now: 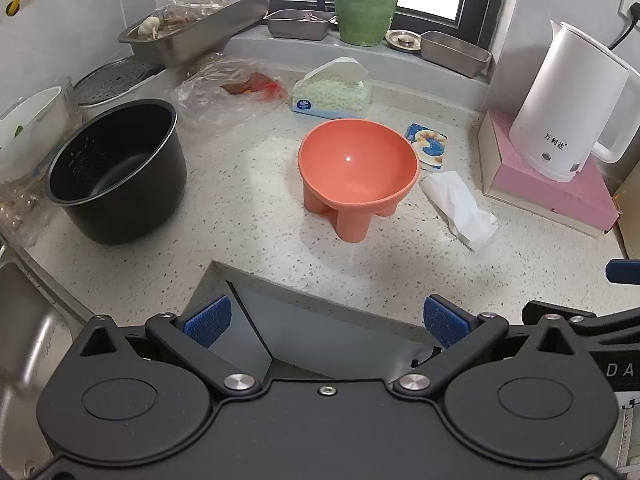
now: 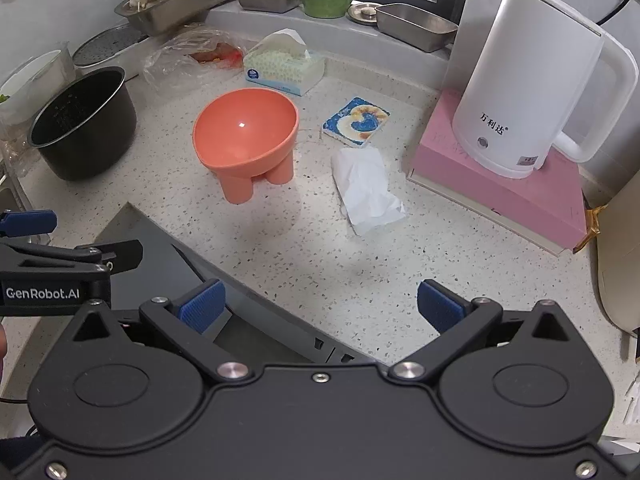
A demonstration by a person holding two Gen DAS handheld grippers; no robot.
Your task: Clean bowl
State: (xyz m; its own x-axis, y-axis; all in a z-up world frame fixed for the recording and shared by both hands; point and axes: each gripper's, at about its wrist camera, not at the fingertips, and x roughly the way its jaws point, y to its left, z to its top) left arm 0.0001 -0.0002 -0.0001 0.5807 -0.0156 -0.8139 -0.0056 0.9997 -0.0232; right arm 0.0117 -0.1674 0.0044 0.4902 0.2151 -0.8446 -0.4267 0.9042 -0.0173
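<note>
An orange footed bowl (image 1: 358, 164) (image 2: 246, 136) stands upright on the speckled counter (image 1: 260, 208) (image 2: 320, 248), looking empty inside. A crumpled white tissue (image 1: 460, 208) (image 2: 368, 190) lies just right of it, and a blue patterned sponge (image 1: 428, 144) (image 2: 356, 120) sits behind the tissue. My left gripper (image 1: 326, 322) hangs open over the counter's front edge, well short of the bowl, with nothing between its blue pads. My right gripper (image 2: 320, 306) is open too, near the front edge, empty. The left gripper's body (image 2: 52, 272) shows at the left of the right wrist view.
A black pot (image 1: 116, 172) (image 2: 84, 124) stands left of the bowl. A tissue box (image 1: 330, 90) (image 2: 284, 66) and plastic bag (image 1: 228, 88) lie behind it. A white kettle (image 1: 572, 100) (image 2: 528, 92) sits on a pink box (image 2: 500, 188) at right. Steel trays (image 1: 200, 20) and a green vase (image 1: 366, 4) line the sill; a sink (image 1: 24, 320) is left.
</note>
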